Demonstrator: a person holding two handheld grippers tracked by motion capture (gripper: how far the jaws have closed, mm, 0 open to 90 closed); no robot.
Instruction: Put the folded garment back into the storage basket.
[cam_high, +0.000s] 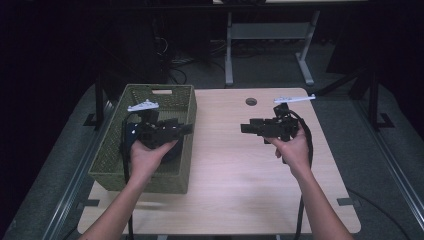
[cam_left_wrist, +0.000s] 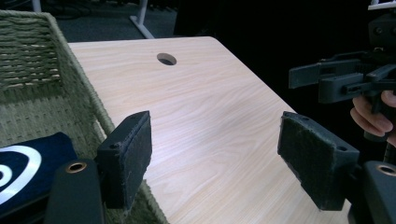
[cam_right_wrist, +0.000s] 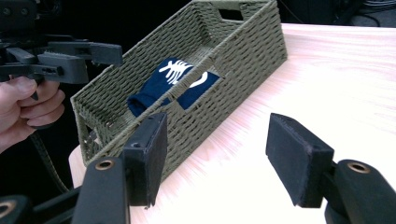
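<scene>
Dark floor and metal frame legs surround a pale wooden table (cam_high: 235, 165), whose near edge sits just ahead of the person's forearms. Between the two hands the tabletop lies bare, leaving broad open room. The left gripper (cam_left_wrist: 215, 158) hovers over the right-hand wall of a green woven basket (cam_high: 112, 150), jaws spread wide with nothing between them; its left pad overlaps the basket rim and its right pad hangs over bare wood. Inside the basket, left of those fingers, lies a folded navy cloth (cam_right_wrist: 170, 84) with white print. The right gripper (cam_right_wrist: 217, 158) is held above the table's right half, jaws likewise parted and empty, pointing across the open wood toward the basket. Beyond both grippers, a round hole (cam_high: 251, 101) sits near the table's far edge. The basket's far end wall has a handle slot, close to the table's far left corner.
</scene>
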